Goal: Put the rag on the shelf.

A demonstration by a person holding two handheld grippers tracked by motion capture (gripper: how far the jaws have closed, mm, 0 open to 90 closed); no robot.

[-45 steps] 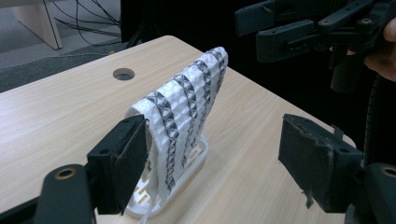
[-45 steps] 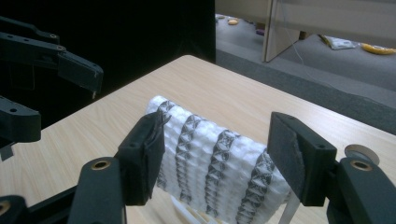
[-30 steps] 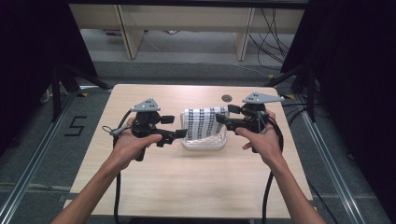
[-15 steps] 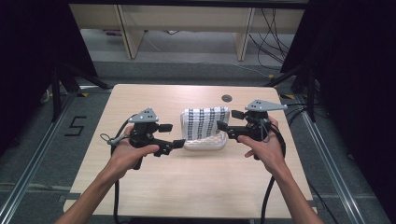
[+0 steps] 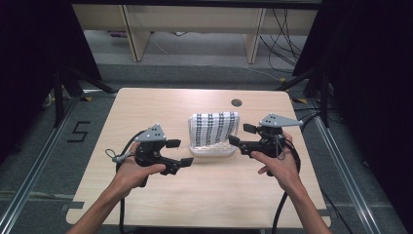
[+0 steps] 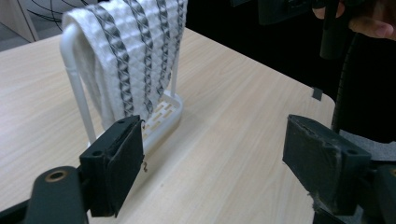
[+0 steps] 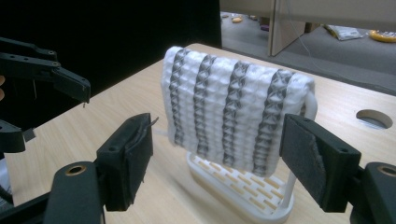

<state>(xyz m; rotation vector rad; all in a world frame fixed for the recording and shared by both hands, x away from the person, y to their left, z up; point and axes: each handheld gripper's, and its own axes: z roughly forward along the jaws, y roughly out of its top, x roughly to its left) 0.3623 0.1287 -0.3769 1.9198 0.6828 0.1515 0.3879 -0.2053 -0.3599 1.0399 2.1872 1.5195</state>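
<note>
A white towel with grey stripes (image 5: 214, 127) hangs over a small white rack (image 5: 212, 152) with a slotted base, near the middle of the table. My left gripper (image 5: 181, 153) sits low to the rack's left, apart from it. Its jaws are open and hold nothing. In the left gripper view the towel (image 6: 135, 51) and the rack's base (image 6: 163, 116) lie just beyond the left gripper (image 6: 215, 158). My right gripper (image 5: 239, 134) hovers by the towel's right edge. Its jaws have just been opening and grip nothing. The right gripper (image 7: 219, 163) faces the towel (image 7: 233, 112) and the rack (image 7: 243, 196).
The rack stands on a light wooden table (image 5: 146, 107) with a round cable hole (image 5: 236, 102) at the back. Bare tabletop lies in front of the rack and to both sides. Cables trail from both grippers towards the table's near edge.
Both grippers have drawn back from the towel's sides towards the person and sunk a little. The right jaws have spread wider. The towel stays draped on the rack.
</note>
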